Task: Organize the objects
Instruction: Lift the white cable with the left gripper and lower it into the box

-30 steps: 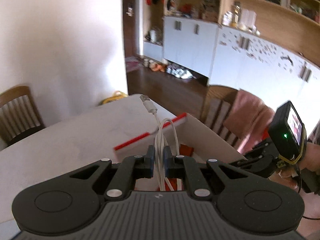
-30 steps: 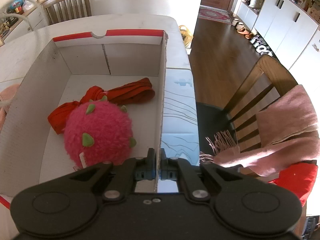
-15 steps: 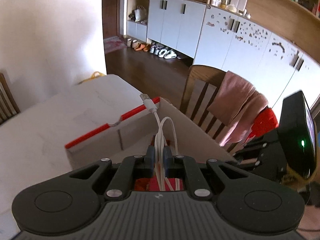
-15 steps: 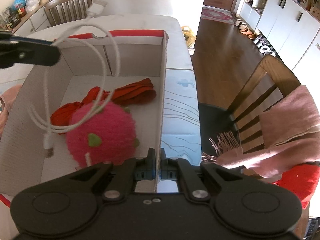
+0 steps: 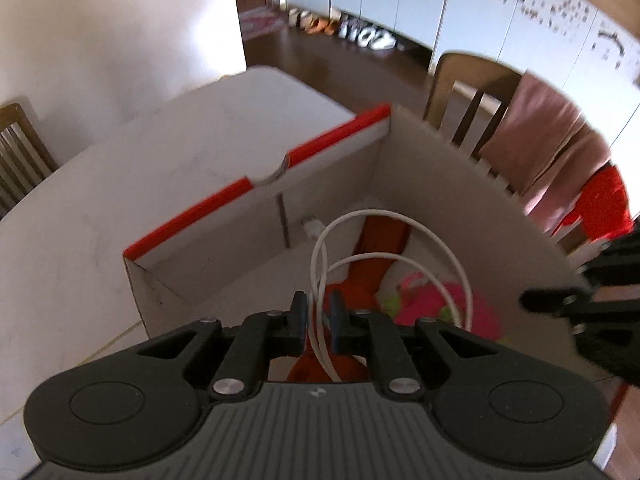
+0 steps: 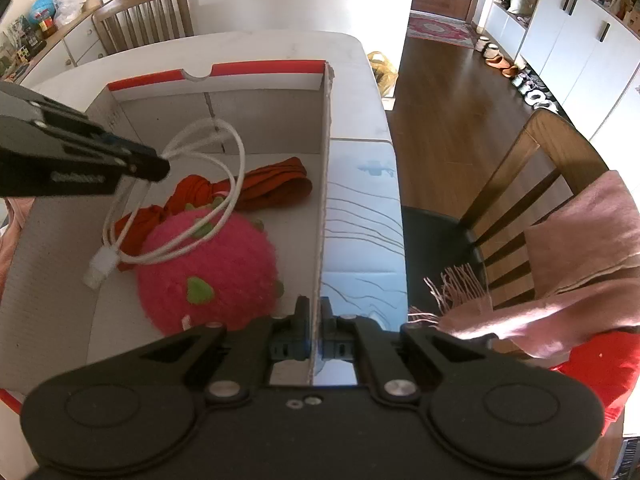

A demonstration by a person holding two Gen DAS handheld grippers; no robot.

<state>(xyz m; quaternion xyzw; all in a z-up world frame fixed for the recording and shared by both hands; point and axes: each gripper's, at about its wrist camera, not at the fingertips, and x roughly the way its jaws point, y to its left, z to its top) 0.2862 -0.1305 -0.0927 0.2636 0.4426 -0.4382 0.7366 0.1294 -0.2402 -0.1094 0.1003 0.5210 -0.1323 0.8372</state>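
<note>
Where the pale bench [image 6: 352, 52] carries an open corrugated cardboard box [image 6: 326, 128] with a red-edged rim, we see the left gripper [image 5: 319, 314] pinching a thin, glossy white cable [image 5: 400, 220]; its jaws are narrow, clamped on the bundled loops. The cable hangs inside the box, draped over a fuzzy pink plush ball [image 6: 208, 268] with green spikes, beside a knotted orange-red cloth [image 6: 272, 184]. The right gripper [image 6: 315, 334] has its jaws closed on the box's thin side wall. Compared with a second ago, the left gripper has dropped from above the rim down into the box, and the cable's plug now dangles near the floor.
</note>
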